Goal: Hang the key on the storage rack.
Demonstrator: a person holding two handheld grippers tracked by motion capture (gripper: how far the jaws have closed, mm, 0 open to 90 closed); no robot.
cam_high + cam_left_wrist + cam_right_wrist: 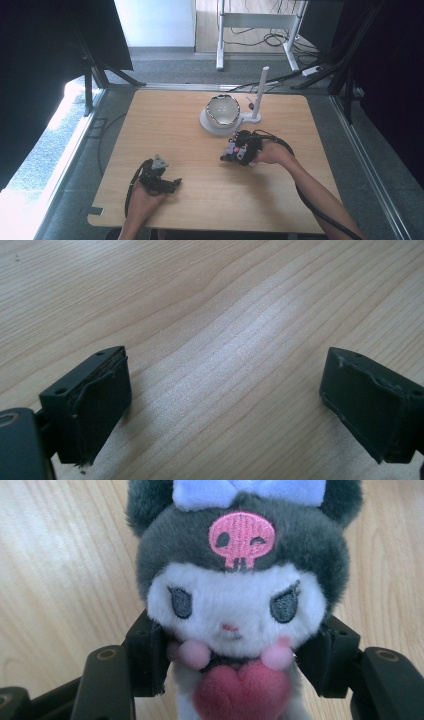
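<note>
A small plush toy [235, 605] with a dark grey hood, a pink skull patch, a pale bow and a pink heart fills the right gripper view. My right gripper [235, 655] is shut on the plush toy, its jaws pressing the body from both sides below the face. In the high view the right gripper [234, 152] holds the plush toy [231, 148] just above the table's middle, a little in front of the bowl. My left gripper [170, 184] rests near the table's front left, open. In its own view the left gripper [225, 410] has its jaws wide apart over bare wood.
A round bowl [223, 109] sits on a white base [210, 125] at the back middle of the wooden table [175, 125]. A white post [260, 92] rises from the base's right side. Cables trail across the floor beyond the table.
</note>
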